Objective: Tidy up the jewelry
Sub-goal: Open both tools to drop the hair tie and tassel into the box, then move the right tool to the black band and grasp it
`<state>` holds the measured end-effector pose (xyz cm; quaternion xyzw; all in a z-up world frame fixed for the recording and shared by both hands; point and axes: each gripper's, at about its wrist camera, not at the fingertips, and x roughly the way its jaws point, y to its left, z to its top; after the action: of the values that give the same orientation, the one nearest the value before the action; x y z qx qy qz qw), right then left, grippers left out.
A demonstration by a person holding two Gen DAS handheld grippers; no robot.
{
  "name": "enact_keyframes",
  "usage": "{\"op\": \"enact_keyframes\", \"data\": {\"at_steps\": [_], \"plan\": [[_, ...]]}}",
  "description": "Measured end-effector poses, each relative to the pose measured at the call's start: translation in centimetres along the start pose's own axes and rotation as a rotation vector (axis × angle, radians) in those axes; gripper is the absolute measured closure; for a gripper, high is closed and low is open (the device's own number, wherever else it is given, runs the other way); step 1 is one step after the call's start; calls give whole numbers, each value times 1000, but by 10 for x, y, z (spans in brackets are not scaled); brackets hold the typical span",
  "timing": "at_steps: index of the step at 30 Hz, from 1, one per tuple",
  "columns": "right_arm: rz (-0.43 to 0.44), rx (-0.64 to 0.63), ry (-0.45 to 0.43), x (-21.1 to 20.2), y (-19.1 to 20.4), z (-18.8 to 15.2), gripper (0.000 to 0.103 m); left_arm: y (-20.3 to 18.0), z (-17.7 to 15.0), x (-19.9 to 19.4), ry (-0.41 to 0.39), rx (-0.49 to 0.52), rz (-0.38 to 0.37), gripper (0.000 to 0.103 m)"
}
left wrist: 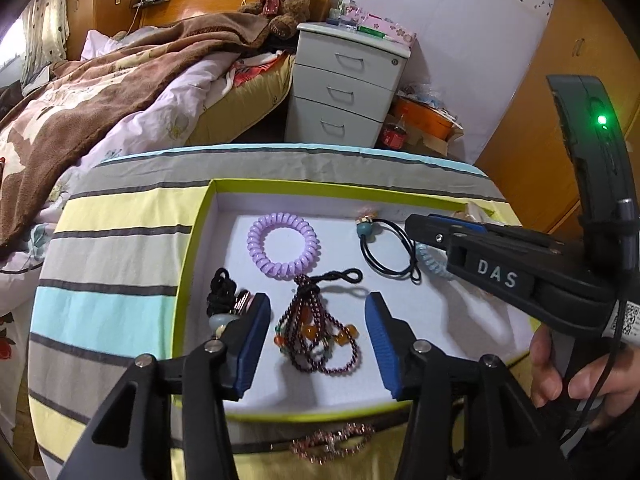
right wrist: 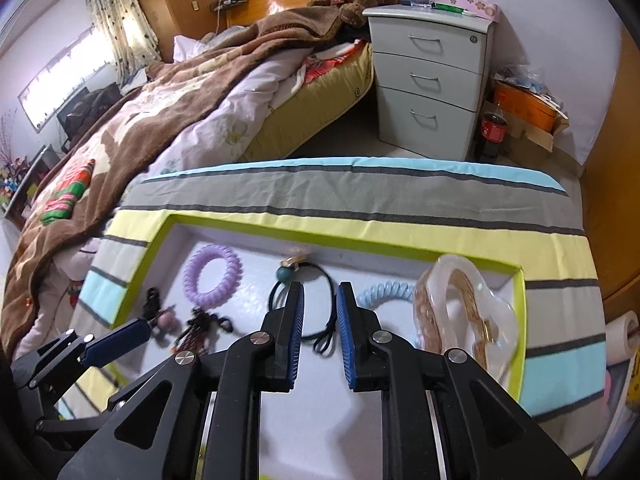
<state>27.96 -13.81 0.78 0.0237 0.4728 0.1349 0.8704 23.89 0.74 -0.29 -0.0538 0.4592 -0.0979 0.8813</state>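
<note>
L gripper (left wrist: 316, 344) fingers spread, nothing pinched; beaded tassel (left wrist: 320, 336) lay between them on tray floor (left wrist: 452, 312), pads clear of it. R gripper (right wrist: 319, 336) fingers slightly parted, empty, over black hair tie (right wrist: 320, 316). Still outside tray: pink clip (left wrist: 332, 442) on striped table (left wrist: 116, 296), nr front rim. Risks: loose tassel strands could've snagged L pad on pull-back & dragged piece into black cord charm (left wrist: 226, 300); R finger could've hooked tie loop, tugging blue coil (right wrist: 386, 294) too.
</note>
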Motion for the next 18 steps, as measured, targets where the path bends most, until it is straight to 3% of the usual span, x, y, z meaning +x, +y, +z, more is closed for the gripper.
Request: {"op": "enact_keyframes", "data": {"at_steps": [18], "plan": [[32, 14, -118, -73, 11, -51, 84, -6, -30, -66, -81, 4, 13, 49]]}}
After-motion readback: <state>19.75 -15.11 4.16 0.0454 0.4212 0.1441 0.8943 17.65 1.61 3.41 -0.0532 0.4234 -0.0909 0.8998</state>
